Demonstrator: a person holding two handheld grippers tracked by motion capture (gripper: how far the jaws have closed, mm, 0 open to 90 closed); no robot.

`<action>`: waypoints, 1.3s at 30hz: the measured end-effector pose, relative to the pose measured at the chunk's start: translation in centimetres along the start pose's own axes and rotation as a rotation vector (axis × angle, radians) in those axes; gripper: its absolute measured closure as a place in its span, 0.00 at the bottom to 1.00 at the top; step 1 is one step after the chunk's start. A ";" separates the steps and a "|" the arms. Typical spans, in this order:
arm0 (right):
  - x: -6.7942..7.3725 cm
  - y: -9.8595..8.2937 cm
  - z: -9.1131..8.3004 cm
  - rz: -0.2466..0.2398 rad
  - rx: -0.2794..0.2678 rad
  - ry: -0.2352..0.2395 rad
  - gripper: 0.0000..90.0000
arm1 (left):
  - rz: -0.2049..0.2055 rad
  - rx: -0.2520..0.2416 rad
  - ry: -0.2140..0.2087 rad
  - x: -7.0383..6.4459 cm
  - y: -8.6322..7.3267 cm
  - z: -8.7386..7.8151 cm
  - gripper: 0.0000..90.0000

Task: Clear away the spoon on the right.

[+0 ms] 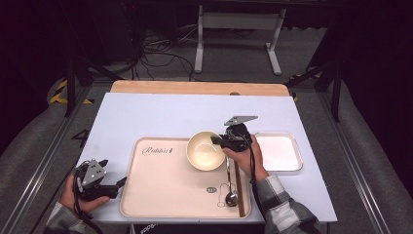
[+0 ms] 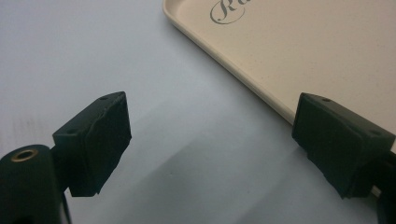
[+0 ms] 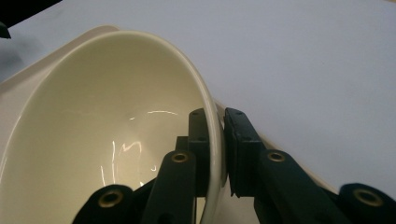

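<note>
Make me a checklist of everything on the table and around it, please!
Surface: pale blue table top, wooden strip along its far edge.
Job's things: cream bowl over the beige tray; spoon and chopsticks lie at the tray's right side; small white tray to the right.
Clutter: nothing seen.
Grippers: right gripper pinches the bowl's rim, one jaw inside, one outside; left gripper open, empty, beside the beige tray's left edge.
Cables: a black cable trails from each gripper; a tangle lies on the floor beyond.
Surroundings: dark room, grey floor, white frame legs.
</note>
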State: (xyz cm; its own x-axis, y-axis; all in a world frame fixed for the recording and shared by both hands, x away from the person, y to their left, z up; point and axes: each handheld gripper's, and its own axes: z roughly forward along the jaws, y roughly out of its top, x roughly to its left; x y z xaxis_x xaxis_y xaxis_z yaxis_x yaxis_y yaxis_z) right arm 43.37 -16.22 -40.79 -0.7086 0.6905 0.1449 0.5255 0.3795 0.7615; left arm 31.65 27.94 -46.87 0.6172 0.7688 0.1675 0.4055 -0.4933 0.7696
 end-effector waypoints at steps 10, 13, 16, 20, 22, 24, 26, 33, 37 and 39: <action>-0.2 0.8 2.0 0.040 0.022 -0.007 0.90 | -0.002 -0.006 -0.004 0.1 0.0 0.0 0.14; -0.5 0.8 2.7 0.072 0.027 0.008 0.90 | -0.001 -0.004 -0.004 0.1 0.0 0.1 0.14; -0.7 0.9 3.3 0.088 0.034 0.007 0.91 | -0.002 -0.006 -0.006 0.1 0.0 0.2 0.14; -0.6 1.0 3.9 0.071 0.051 -0.024 0.91 | -0.002 -0.009 -0.009 0.1 0.0 0.1 0.14; -0.7 1.0 4.1 0.070 0.059 -0.029 0.91 | -0.005 -0.010 -0.009 0.1 0.0 0.1 0.14; -0.8 1.0 4.2 0.063 0.066 -0.043 0.91 | -0.006 -0.010 -0.005 0.2 -0.1 0.1 0.14; -1.0 0.9 4.2 0.075 0.066 -0.044 0.91 | -0.004 -0.006 -0.002 0.2 -0.1 0.1 0.14; -1.3 0.8 3.6 0.083 0.027 -0.054 0.90 | -0.005 -0.008 -0.003 0.2 -0.1 0.0 0.14; -1.3 0.9 3.1 0.070 0.015 -0.064 0.86 | -0.004 -0.009 -0.003 0.2 -0.1 0.0 0.14; -1.1 0.8 2.6 0.041 0.012 -0.069 0.85 | -0.006 -0.009 -0.001 0.2 -0.1 0.0 0.14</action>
State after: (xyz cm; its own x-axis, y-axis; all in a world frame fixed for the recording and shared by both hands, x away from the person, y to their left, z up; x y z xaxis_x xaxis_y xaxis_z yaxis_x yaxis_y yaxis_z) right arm 45.86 -15.06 -41.99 -0.6527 0.7460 0.1317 0.5590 0.3569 0.7485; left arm 31.74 28.18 -46.91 0.6154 0.7714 0.1620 0.4034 -0.4848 0.7761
